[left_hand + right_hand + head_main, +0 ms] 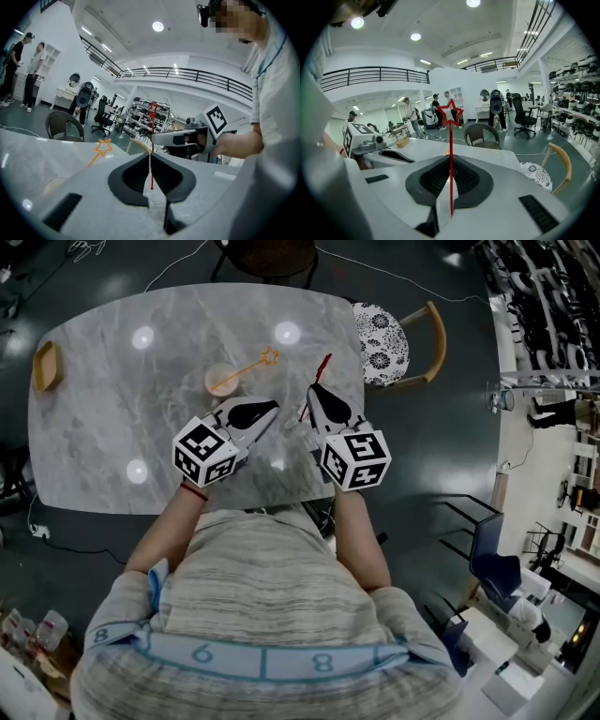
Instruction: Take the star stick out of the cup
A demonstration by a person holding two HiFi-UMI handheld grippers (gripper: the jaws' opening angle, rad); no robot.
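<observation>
Head view: veined grey marble table (pixel 94 427), round pale cup (pixel 223 381) with thin orange star stick (pixel 253 365) leaning out | left gripper view: my left gripper (pixel 149 152) pinched together, empty | right gripper view: my right gripper (pixel 451 159) clamps wiry red star stick (pixel 451 140) upright (ribbed dark pads).

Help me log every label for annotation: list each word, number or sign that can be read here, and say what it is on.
"8": left end of the pale blue band on the person's top.
"6", or "9" read the other way up: same band, left of middle.
"8": same band, right of middle.
Left marker cube and right marker cube: black-and-white square patterns only, no letters.
Background shelves and walls: nothing large or sharp enough to read.
</observation>
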